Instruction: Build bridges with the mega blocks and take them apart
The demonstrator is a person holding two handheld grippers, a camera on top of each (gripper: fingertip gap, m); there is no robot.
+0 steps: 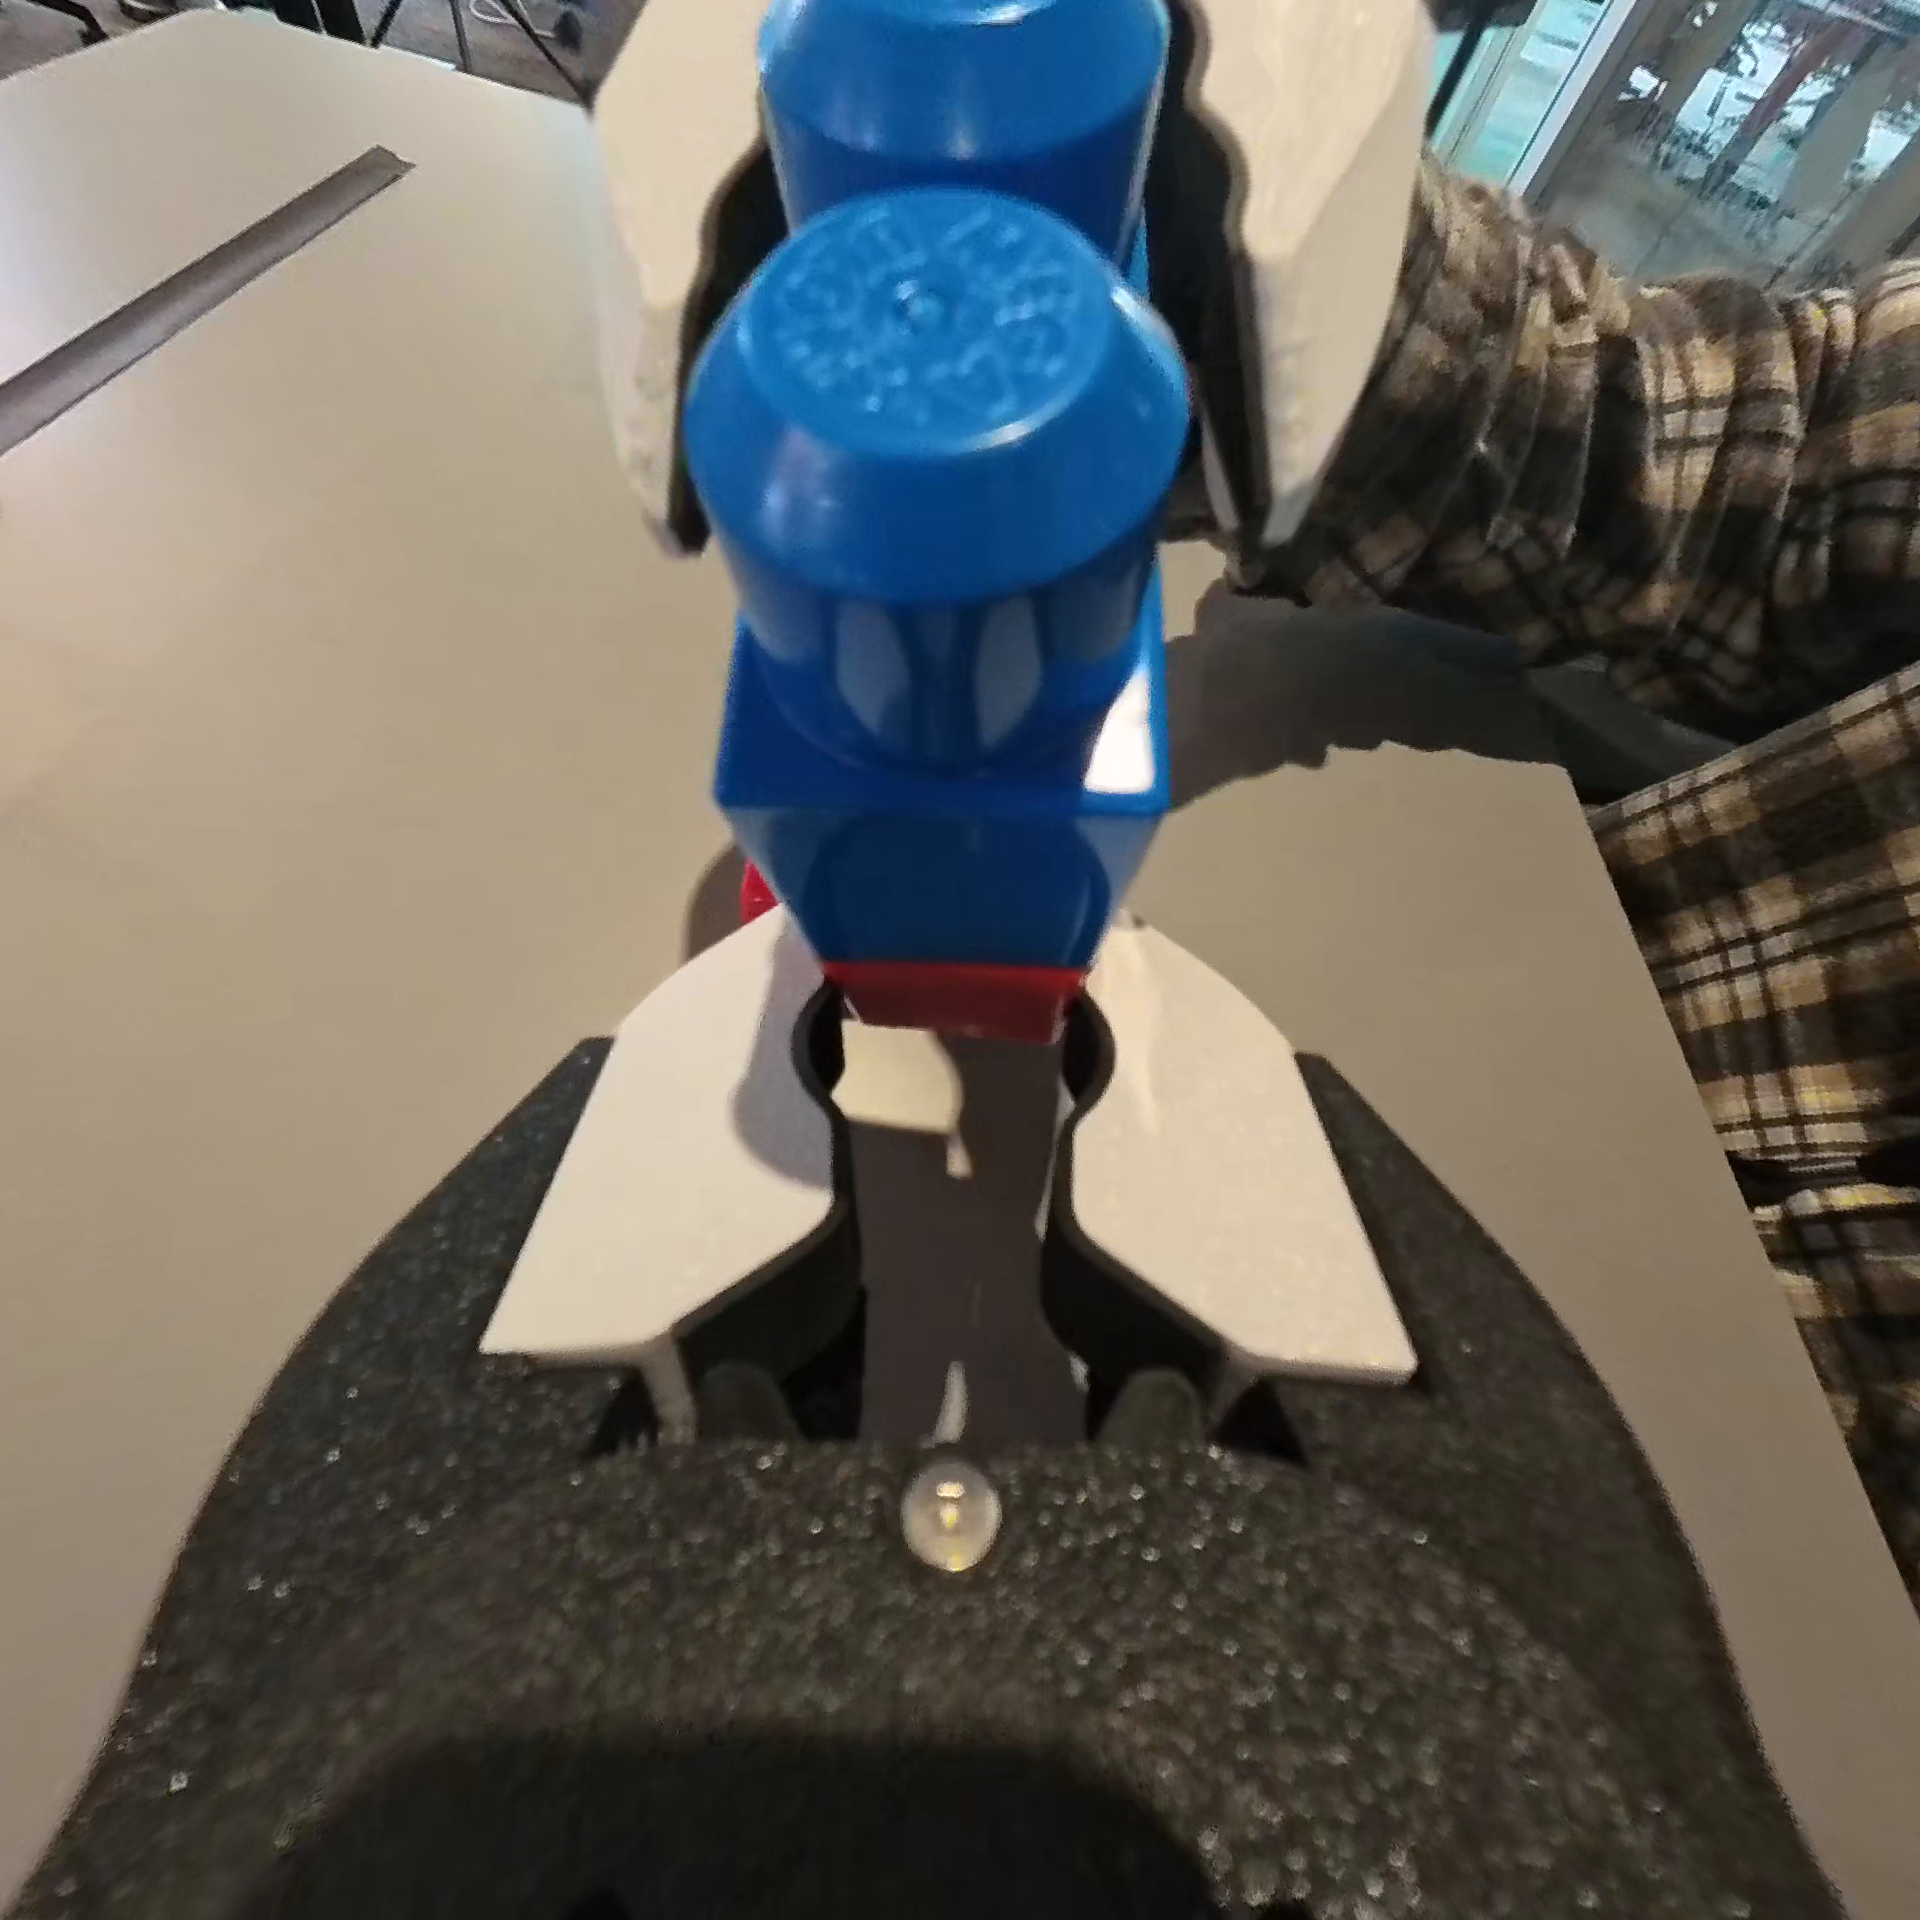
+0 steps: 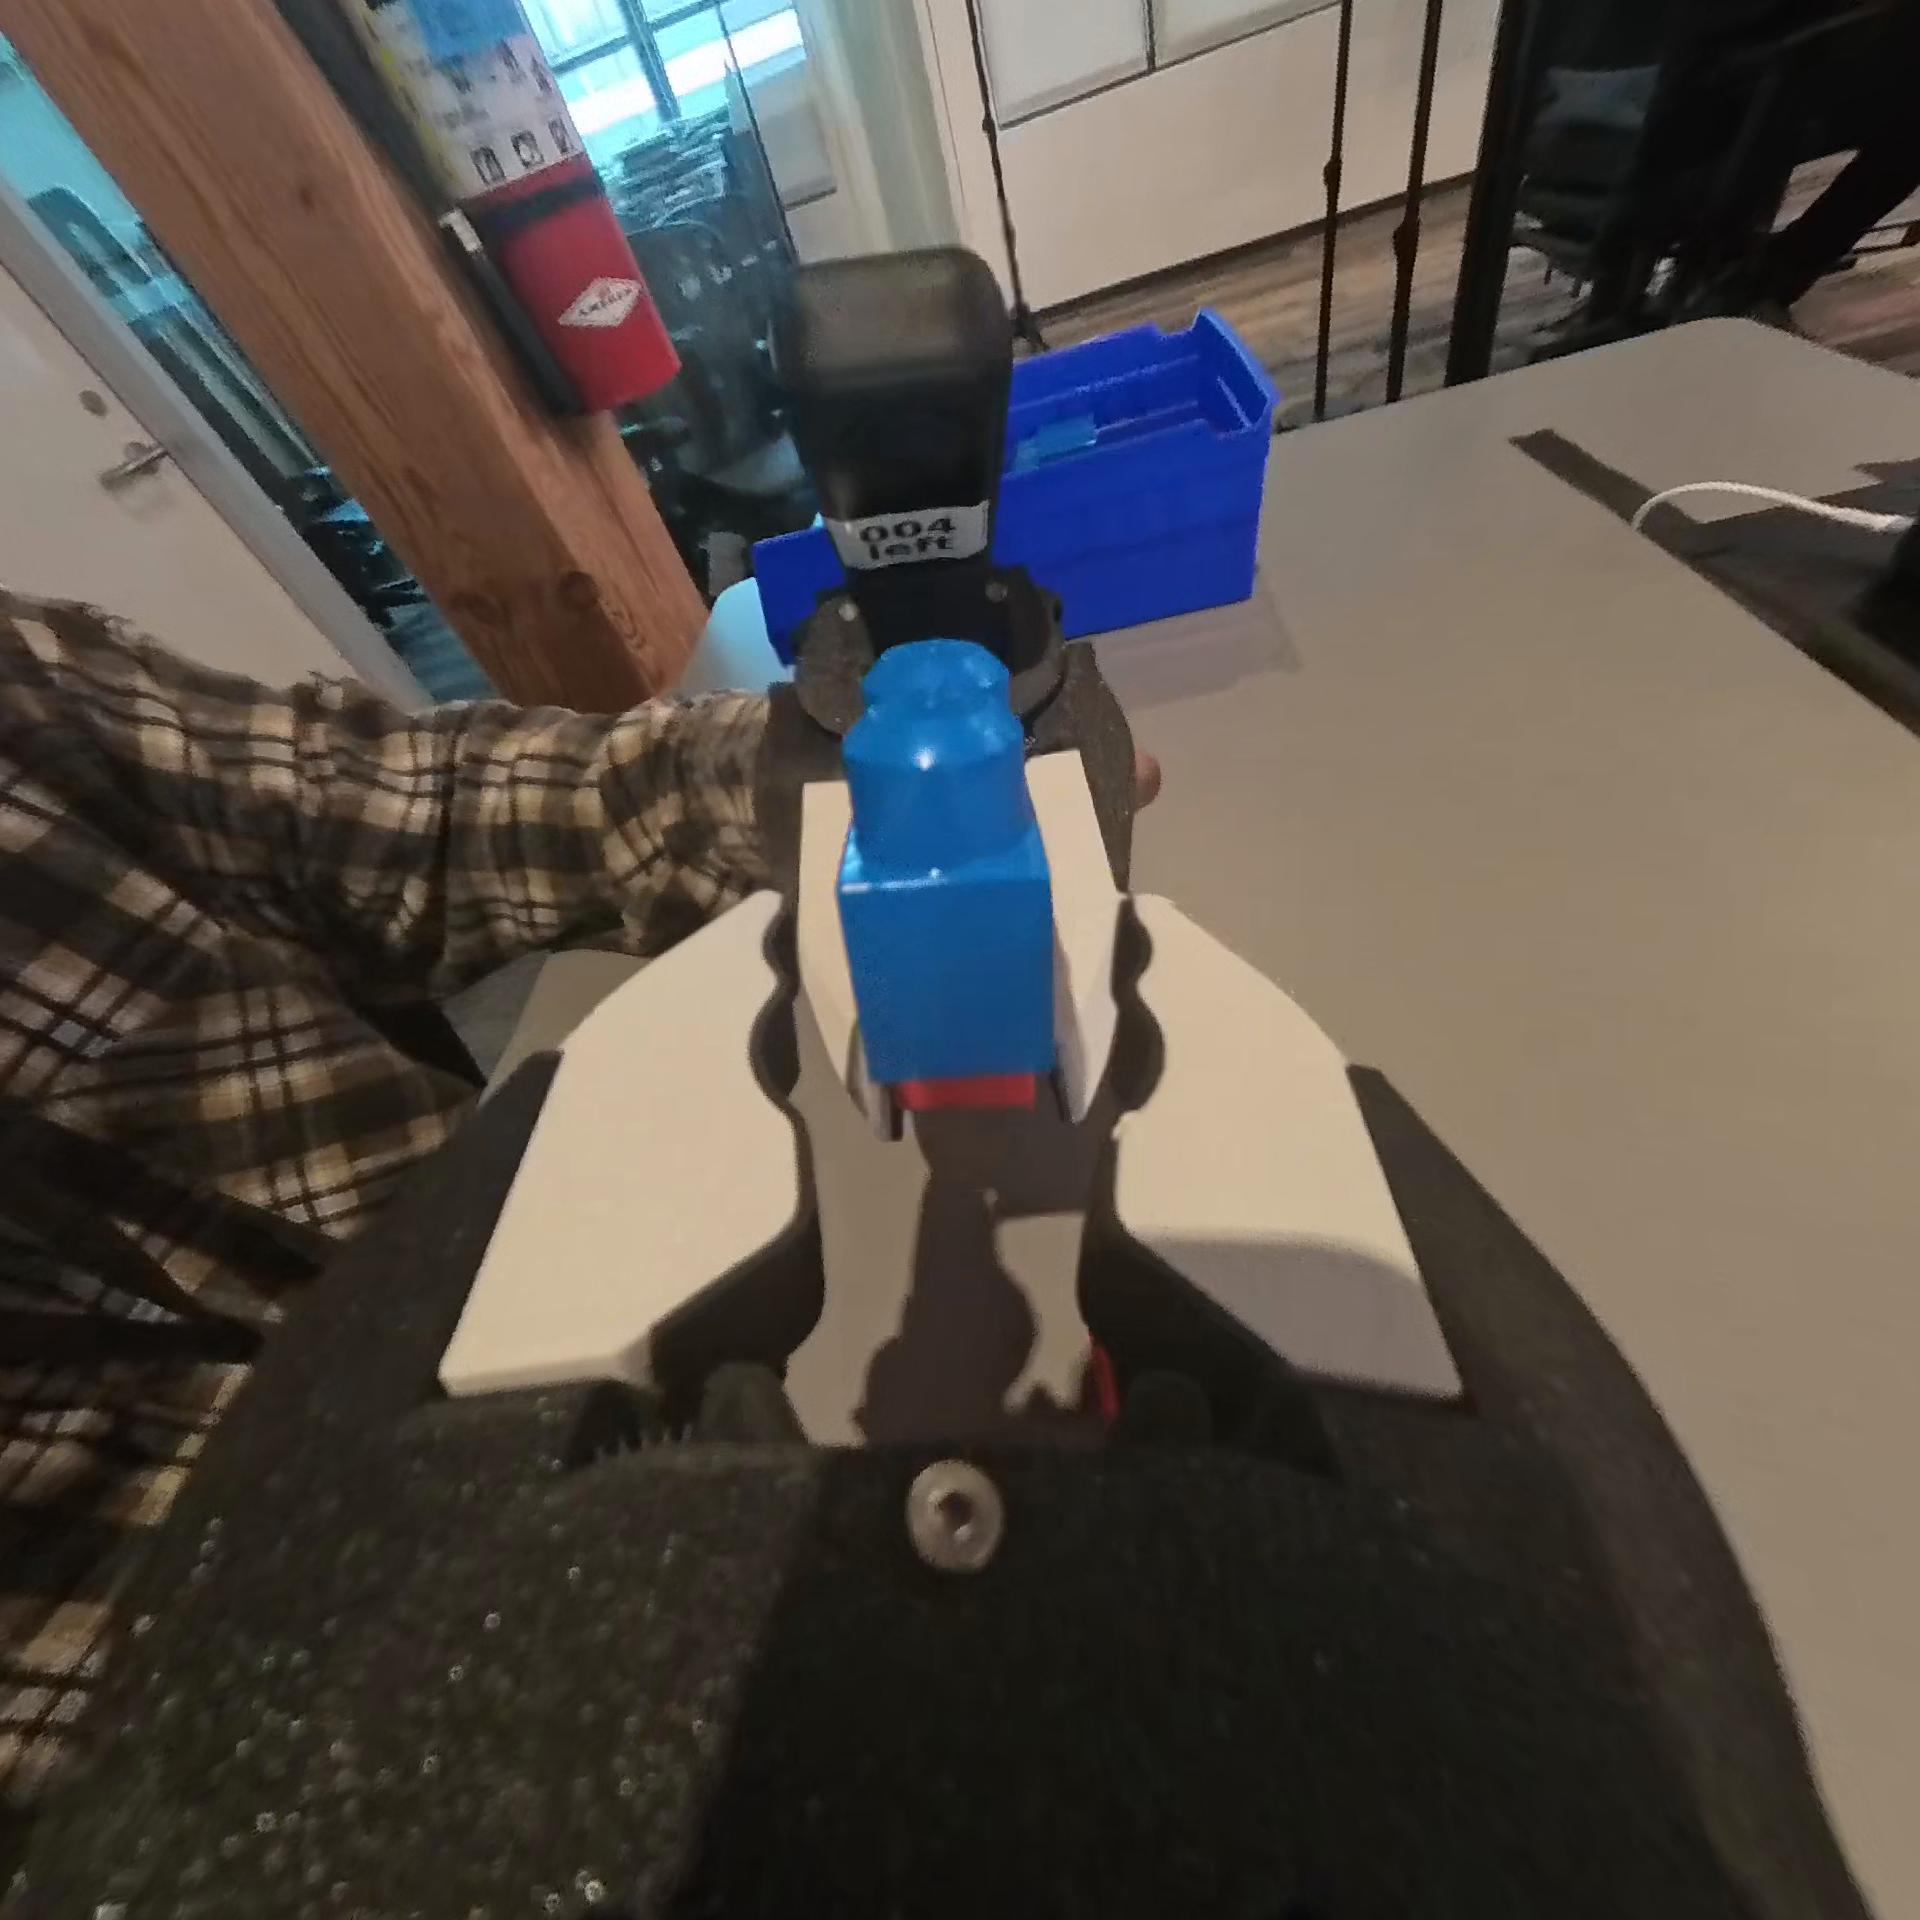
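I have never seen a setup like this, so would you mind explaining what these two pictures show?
A person in a checked sleeve holds two grippers, each with a camera looking along its fingers. One picture comes from the left gripper, the other from the right gripper, facing each other over a grey table. The left one clamps a blue block with a red block under it; whether the right one grips or flanks it is unclear. A blue bin stands behind.

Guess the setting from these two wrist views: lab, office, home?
Probably an office or lab workspace: a plain grey table, a wall-mounted red fire extinguisher on a wooden post, a blue storage bin, glass partitions behind.
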